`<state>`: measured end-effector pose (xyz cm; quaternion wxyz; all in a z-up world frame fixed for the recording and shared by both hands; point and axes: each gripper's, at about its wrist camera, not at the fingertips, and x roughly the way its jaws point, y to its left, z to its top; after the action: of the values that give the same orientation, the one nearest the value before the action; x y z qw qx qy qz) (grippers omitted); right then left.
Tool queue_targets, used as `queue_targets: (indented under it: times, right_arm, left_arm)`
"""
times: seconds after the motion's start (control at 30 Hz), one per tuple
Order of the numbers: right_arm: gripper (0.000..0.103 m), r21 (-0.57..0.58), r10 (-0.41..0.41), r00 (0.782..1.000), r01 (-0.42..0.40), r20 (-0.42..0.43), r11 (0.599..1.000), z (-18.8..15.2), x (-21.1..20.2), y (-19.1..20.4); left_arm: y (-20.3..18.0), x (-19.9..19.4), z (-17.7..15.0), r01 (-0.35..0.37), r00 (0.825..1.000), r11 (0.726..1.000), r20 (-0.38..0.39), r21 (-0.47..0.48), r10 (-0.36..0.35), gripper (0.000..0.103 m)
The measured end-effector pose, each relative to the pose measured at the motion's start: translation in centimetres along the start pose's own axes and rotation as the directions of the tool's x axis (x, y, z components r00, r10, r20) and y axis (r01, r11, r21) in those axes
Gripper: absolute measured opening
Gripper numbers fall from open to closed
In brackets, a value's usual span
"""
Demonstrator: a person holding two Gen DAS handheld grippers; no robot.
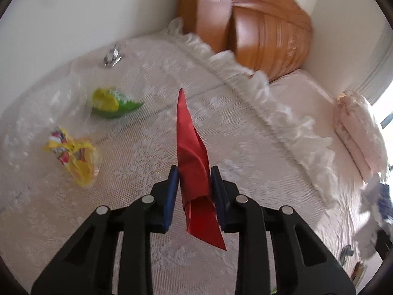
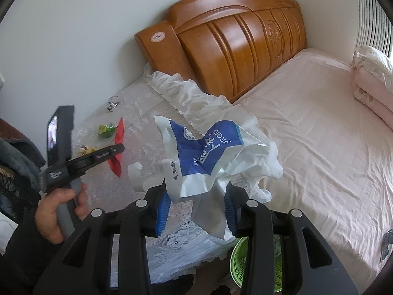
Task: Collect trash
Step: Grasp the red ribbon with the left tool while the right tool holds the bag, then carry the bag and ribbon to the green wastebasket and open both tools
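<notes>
**Trash in both grippers above the lace-covered table**

Trash is held on each side. The left gripper (image 1: 194, 184) has its blue pads clamped on a folded red wrapper (image 1: 191, 152), which stands up between them, clear of the lace-covered table (image 1: 245, 147). On the table toward its left edge lie a yellow wrapper (image 1: 71, 152) and, farther back, a green-and-yellow wrapper (image 1: 110, 102); a small silver foil scrap (image 1: 112, 56) sits near the far edge by the wall. The right gripper (image 2: 196, 204) is closed on a crumpled white-and-blue plastic bag (image 2: 208, 152), raised above the table's frilled right edge. A green basket (image 2: 239, 258) shows below the right gripper, partly hidden by its fingers. In the right wrist view the person's left hand (image 2: 56, 211) grips the other tool's handle. Beyond the table stand the bed (image 2: 319, 135), its wooden headboard (image 2: 233, 44) and a pink pillow (image 2: 373, 91).
</notes>
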<state>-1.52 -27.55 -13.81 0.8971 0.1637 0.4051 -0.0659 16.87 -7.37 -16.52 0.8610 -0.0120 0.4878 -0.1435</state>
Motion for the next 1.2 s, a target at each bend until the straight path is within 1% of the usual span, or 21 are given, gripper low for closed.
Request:
queue_targets:
  times: [0.13, 0.27, 0.4, 0.53, 0.63, 0.7, 0.8, 0.83, 0.87, 0.9, 0.97, 1.03, 1.07, 1.13, 1.2]
  right_arm:
    - [0.038, 0.01, -0.004, 0.999, 0.003, 0.034, 1.0, -0.1, -1.4, 0.0]
    - [0.038, 0.024, -0.031, 0.997, 0.029, 0.074, 0.999, -0.6, -3.8, -0.8]
    - [0.038, 0.049, -0.079, 0.991, 0.075, 0.108, 0.996, -1.8, -6.6, -2.4]
    - [0.039, 0.073, -0.132, 0.985, 0.124, 0.111, 0.99, -3.8, -8.3, -4.4]
    - [0.039, 0.093, -0.17, 0.984, 0.164, 0.057, 0.982, -6.1, -7.2, -6.5]
    - [0.039, 0.111, -0.194, 0.981, 0.192, 0.003, 0.975, -8.0, -5.1, -8.1]
    - [0.039, 0.15, -0.206, 0.973, 0.22, -0.107, 0.964, -11.7, -0.7, -10.9]
    - [0.039, 0.158, -0.21, 0.968, 0.231, -0.141, 0.96, -12.9, 0.8, -11.7]
    - [0.039, 0.169, -0.218, 0.956, 0.252, -0.195, 0.953, -14.7, 2.9, -12.9]
    - [0.039, 0.181, -0.222, 0.947, 0.266, -0.231, 0.947, -16.0, 4.3, -13.6]
    - [0.04, 0.21, -0.211, 0.932, 0.279, -0.295, 0.937, -18.5, 7.2, -15.2]
    - [0.056, 0.225, -0.213, 0.912, 0.302, -0.349, 0.926, -20.4, 9.5, -16.4]
    - [0.06, 0.229, -0.212, 0.908, 0.308, -0.362, 0.924, -20.8, 10.0, -16.7]
    - [0.075, 0.246, -0.211, 0.903, 0.316, -0.373, 0.916, -21.4, 10.4, -17.2]
    - [0.082, 0.256, -0.212, 0.904, 0.32, -0.372, 0.912, -21.5, 10.1, -17.8]
  left_arm:
    - [-1.6, -4.1, -0.2, 0.058, 0.997, 0.996, 0.042, 0.062, -0.061, 0.027]
    - [-3.8, -8.0, -1.1, 0.11, 0.99, 0.982, 0.068, 0.156, -0.122, 0.027]
    - [-6.0, -11.0, -2.5, 0.18, 0.977, 0.957, 0.07, 0.228, -0.201, 0.027]
    - [-8.1, -13.1, -4.5, 0.242, 0.962, 0.925, 0.048, 0.293, -0.267, 0.027]
    - [-9.3, -13.8, -6.2, 0.295, 0.948, 0.897, 0.02, 0.33, -0.319, 0.027]
    - [-10.3, -14.1, -7.6, 0.327, 0.938, 0.874, -0.009, 0.358, -0.347, 0.027]
    - [-11.4, -14.2, -9.0, 0.337, 0.936, 0.859, -0.038, 0.385, -0.35, 0.027]
    - [-11.7, -14.1, -9.5, 0.34, 0.936, 0.855, -0.052, 0.392, -0.349, 0.027]
    - [-12.0, -14.1, -9.8, 0.343, 0.935, 0.852, -0.062, 0.395, -0.348, 0.027]
    - [-12.3, -14.1, -10.1, 0.346, 0.935, 0.849, -0.07, 0.399, -0.348, 0.027]
    - [-12.9, -14.1, -10.9, 0.344, 0.936, 0.843, -0.084, 0.413, -0.341, 0.027]
    - [-13.3, -14.2, -11.5, 0.339, 0.938, 0.839, -0.091, 0.425, -0.333, 0.027]
    - [-13.4, -14.3, -11.8, 0.338, 0.939, 0.835, -0.096, 0.434, -0.33, 0.027]
    - [-14.1, -14.4, -12.3, 0.33, 0.942, 0.827, -0.105, 0.455, -0.318, 0.027]
    - [-14.6, -14.3, -12.8, 0.328, 0.943, 0.82, -0.112, 0.469, -0.313, 0.027]
